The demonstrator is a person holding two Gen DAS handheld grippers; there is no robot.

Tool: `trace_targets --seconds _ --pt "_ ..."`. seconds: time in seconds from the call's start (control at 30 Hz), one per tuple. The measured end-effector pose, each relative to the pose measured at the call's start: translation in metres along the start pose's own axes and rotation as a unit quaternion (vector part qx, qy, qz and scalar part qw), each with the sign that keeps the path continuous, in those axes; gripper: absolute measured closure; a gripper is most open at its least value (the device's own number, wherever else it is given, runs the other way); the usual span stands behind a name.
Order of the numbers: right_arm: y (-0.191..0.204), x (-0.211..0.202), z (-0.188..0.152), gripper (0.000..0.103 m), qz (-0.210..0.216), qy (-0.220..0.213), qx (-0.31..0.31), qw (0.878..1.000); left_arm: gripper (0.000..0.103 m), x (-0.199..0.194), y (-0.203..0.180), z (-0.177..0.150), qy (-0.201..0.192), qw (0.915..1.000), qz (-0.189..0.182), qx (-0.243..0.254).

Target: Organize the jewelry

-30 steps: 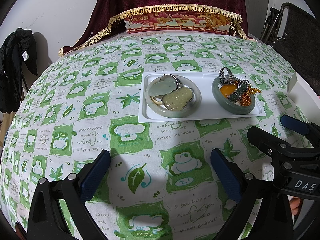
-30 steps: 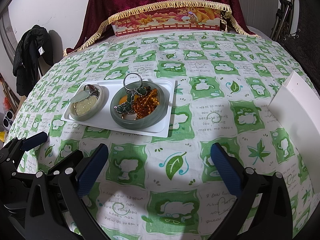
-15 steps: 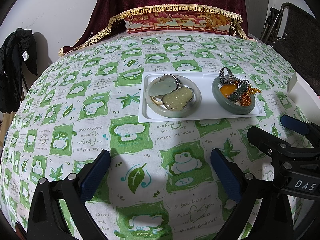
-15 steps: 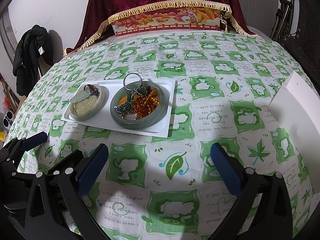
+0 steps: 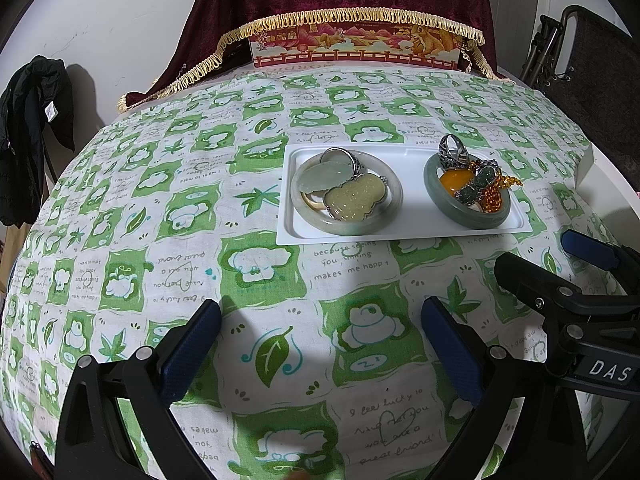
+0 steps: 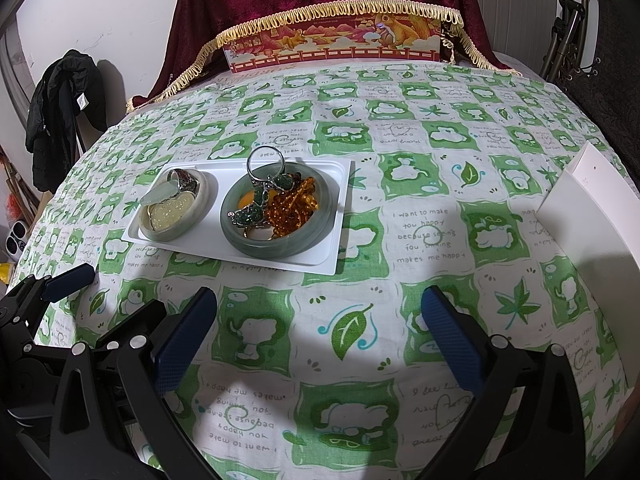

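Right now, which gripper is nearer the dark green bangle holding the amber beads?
Right, narrowly. The right gripper sits just right of the dark green bangle; the left gripper sits farther left, facing the pale bangle.

Jewelry tray ahead of a wide-spread right gripper [image 6: 318, 320]

A white tray [image 6: 338, 216] on the green-patterned tablecloth [image 6: 432, 184] holds two jade bangles: the pale one [image 6: 202, 200] ringing pendants, the darker one [image 6: 236, 240] ringing amber beads [image 6: 294, 210] and rings.

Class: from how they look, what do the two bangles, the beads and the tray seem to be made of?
Bangles: probably jade, given the cloudy green polish.
Beads: amber-like glass or resin, clear orange and glinting.
Tray: likely plastic, smooth matte white with a moulded rim.
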State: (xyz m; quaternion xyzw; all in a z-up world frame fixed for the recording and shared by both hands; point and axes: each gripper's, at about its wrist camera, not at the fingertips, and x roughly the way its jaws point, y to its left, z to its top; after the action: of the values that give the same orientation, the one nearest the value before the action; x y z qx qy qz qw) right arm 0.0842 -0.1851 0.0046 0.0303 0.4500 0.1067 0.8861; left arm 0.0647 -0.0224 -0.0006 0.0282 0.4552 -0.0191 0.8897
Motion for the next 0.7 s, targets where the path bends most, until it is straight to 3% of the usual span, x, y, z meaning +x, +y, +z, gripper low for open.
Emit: trace_targets --seconds 0.7 --pt "-0.0002 0.0006 -0.0004 0.004 0.0 0.0 0.0 1.0 0.003 0.0004 -0.002 -0.0002 0.0 1.0 0.0 0.001"
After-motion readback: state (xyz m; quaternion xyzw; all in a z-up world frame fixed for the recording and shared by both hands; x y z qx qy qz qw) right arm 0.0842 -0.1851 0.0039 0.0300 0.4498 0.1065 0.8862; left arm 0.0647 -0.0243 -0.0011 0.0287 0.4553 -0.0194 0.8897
